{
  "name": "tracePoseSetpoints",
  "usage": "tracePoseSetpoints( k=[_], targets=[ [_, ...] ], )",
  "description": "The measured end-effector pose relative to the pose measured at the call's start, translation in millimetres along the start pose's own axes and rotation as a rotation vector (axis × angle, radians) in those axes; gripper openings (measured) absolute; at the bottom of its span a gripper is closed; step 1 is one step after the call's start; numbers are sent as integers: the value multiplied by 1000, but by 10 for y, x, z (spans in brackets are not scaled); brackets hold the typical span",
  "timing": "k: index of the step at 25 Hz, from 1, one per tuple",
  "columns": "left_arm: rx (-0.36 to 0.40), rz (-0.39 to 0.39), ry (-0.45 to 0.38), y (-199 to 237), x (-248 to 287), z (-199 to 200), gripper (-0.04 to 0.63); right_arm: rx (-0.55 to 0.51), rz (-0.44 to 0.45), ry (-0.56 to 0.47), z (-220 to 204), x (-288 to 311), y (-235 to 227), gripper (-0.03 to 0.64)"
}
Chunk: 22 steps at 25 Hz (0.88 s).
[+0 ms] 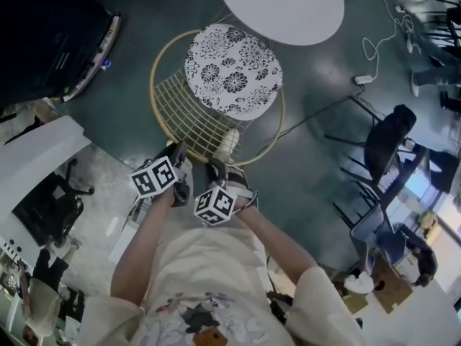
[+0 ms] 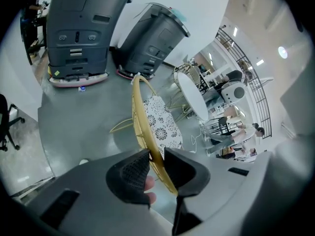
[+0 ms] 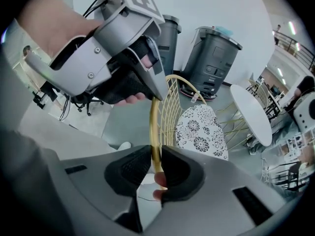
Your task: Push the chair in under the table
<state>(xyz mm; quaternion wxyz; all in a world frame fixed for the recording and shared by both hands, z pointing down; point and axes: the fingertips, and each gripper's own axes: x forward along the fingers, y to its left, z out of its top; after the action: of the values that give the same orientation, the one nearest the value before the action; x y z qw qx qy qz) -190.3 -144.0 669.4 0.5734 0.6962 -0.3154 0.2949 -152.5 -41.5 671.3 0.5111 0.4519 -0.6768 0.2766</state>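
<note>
In the head view, the chair [image 1: 194, 110] is seen just ahead of both tools, its gold wire back curving toward them and its floral cushion [image 1: 234, 71] lying farther out. The left hand-held gripper [image 1: 176, 152] and the right hand-held gripper [image 1: 216, 170] are set side by side on the near stretch of the back's top rim [image 1: 253, 152], each with its marker cube turned up. The round white tabletop [image 1: 281, 6] lies beyond the chair, on the far side from both tools. The cushion's far edge is seen close to the tabletop's near edge (the seat is not under it). A dark green floor [image 1: 310, 157] is spread beneath everything.

In the left gripper view, the jaws are clenched on the gold rim, which is pinched between the two dark pads and runs up and away from them. The cushion and the tabletop are seen past the jaws to the right. Two grey machines [image 2: 78, 31] stand farther off, up and to the left.

In the right gripper view, the jaws are likewise clamped on the rim, which rises straight up from between the pads. The left tool is seen just above, gripping the same rim. The cushion lies beyond and to the right, and the tabletop farther right again.
</note>
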Motion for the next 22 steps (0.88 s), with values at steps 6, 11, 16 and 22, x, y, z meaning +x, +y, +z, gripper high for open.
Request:
tracePoseSetpoints(
  k=[6,11,16,22],
  targets=[
    [3,-11,6,-309,103,-217,98,-2,-3,-6,-311,-169,-188,63],
    [-2,-49,38,-262,117,-286,98,0,-19,20,-367,-146,-173,66],
    [-22,-71,62,-437,229,-397,100,29,-48,47,-559,-203,-351,71],
    [-36,-96,84,-606,327,-580,101,58,-106,77,-811,-277,-494,78]
  ],
)
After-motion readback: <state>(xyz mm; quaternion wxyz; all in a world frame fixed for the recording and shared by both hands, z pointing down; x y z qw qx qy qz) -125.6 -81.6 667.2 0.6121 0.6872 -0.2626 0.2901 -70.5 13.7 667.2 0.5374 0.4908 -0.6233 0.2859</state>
